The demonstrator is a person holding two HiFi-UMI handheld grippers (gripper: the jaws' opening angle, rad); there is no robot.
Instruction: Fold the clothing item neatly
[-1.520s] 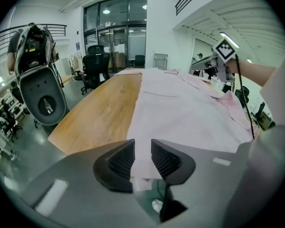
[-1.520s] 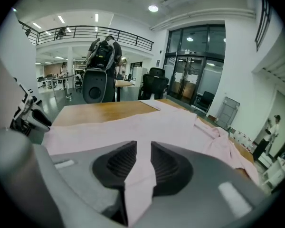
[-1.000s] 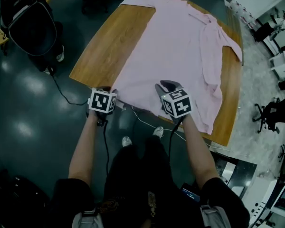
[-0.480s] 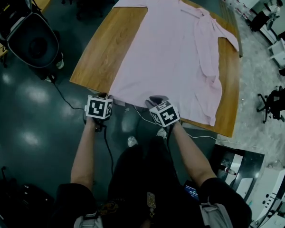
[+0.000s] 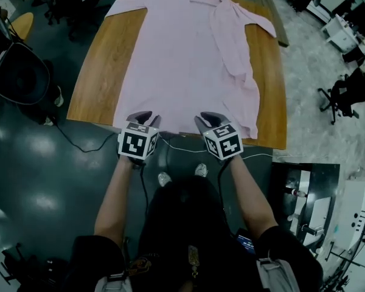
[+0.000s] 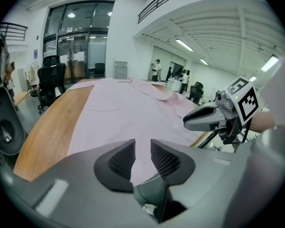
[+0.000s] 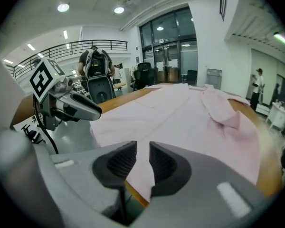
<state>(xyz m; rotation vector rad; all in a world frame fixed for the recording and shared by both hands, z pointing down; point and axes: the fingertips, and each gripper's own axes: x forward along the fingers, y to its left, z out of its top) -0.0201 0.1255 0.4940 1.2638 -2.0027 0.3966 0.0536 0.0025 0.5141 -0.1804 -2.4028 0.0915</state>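
A pink shirt [image 5: 188, 53] lies spread flat on the wooden table [image 5: 100, 72], its right sleeve [image 5: 234, 47] folded in over the body. Its hem hangs slightly over the near table edge. My left gripper [image 5: 145, 119] is at the hem's left part. In the left gripper view its jaws [image 6: 142, 158] stand narrow, with pink cloth running down between the pads. My right gripper [image 5: 208, 119] is at the hem a little to the right. Its jaws [image 7: 142, 163] are equally narrow, with the hem's edge between them. Each gripper shows in the other's view: [image 6: 206, 120], [image 7: 80, 109].
The near table edge [image 5: 267, 143] runs just beyond the grippers. Thin cables [image 5: 182, 149] trail on the dark floor below. A black round-backed chair [image 5: 18, 78] stands left of the table, an office chair [image 5: 344, 93] to the right, and a cabinet [image 5: 304, 199] at the lower right.
My left gripper came in from beside the table's near corner onto the hem and its jaws narrowed. The right gripper drew back from over the shirt to the hem's edge.
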